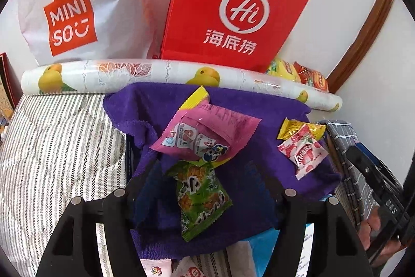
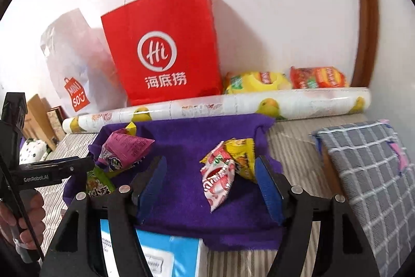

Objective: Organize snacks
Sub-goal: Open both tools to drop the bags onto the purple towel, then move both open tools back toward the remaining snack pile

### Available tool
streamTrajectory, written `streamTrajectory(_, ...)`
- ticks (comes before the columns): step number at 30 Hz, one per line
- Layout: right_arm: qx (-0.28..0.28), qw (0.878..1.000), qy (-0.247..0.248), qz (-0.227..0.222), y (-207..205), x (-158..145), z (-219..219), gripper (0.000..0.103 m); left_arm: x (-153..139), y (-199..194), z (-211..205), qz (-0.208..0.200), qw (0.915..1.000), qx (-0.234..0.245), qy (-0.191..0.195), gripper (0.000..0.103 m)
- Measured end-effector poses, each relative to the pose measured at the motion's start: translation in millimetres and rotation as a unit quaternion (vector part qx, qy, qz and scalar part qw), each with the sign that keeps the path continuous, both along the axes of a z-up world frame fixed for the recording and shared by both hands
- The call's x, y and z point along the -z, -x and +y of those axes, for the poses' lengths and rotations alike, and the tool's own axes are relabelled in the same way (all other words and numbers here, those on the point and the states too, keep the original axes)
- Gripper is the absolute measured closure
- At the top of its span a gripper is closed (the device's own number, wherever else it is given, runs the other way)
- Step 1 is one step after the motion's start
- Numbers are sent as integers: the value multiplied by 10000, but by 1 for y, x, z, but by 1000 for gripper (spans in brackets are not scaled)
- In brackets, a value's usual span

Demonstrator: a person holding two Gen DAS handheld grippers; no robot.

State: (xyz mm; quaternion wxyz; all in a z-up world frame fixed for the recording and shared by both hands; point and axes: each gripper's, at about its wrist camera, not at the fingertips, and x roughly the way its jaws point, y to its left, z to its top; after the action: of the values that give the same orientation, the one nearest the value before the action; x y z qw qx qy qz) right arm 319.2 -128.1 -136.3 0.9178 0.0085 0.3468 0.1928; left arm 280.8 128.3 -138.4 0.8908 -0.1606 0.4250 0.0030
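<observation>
A purple towel [image 1: 246, 126] [image 2: 186, 147] lies on the striped bed. On it lie a pink snack packet [image 1: 205, 136] [image 2: 124, 149], a green packet [image 1: 202, 196] [image 2: 97, 184], a red-and-white strawberry packet [image 1: 303, 152] [image 2: 218, 178] and a yellow packet [image 1: 298, 127] [image 2: 241, 155]. My left gripper [image 1: 205, 188] is open around the green packet, just below the pink one; it also shows in the right wrist view [image 2: 85, 165]. My right gripper [image 2: 211, 183] is open, its blue pads either side of the strawberry packet.
A red Haidilao paper bag [image 1: 233, 4] [image 2: 166, 51] and a white Miniso bag [image 1: 75, 17] [image 2: 75, 74] stand against the wall behind a lemon-print roll [image 1: 155, 74] [image 2: 233, 103]. Chip bags [image 2: 285, 77] lie at the back right. A grey checked cushion [image 2: 371, 178] is right; a blue-white box [image 2: 168, 256] near.
</observation>
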Motion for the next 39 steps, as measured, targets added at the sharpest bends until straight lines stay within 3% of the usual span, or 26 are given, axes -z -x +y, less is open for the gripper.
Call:
streamTrajectory(6, 27, 9994, 272, 191, 42, -15, -7, 33, -14, 10, -8, -51, 9997, 74, -225, 36)
streamTrajectory(11, -75, 9989, 314, 332, 92, -22, -13, 33, -19, 40, -8, 3, 9995, 255, -194, 36)
streamTrajectory(16, -107, 9976, 299, 611, 132, -9, -12, 36, -20, 72, -2, 127, 9983, 368, -433, 36)
streamTrajectory(18, -138, 9963, 245, 810, 140, 1, -11, 42, -20, 80, 2, 154, 9980, 376, -491, 35)
streamTrajectory(22, -124, 9927, 260, 1172, 148, 24, -4, 48, -19, 93, 13, 214, 9973, 423, -566, 35)
streamTrajectory(36, -161, 9824, 518, 1790, 144, 75, 18, 49, -3, 106, 34, 374, 9961, 686, -397, 35)
streamTrajectory(39, -190, 9824, 675, 1729, 146, 78, 23, 47, 1, 108, 37, 406, 9961, 673, -412, 35)
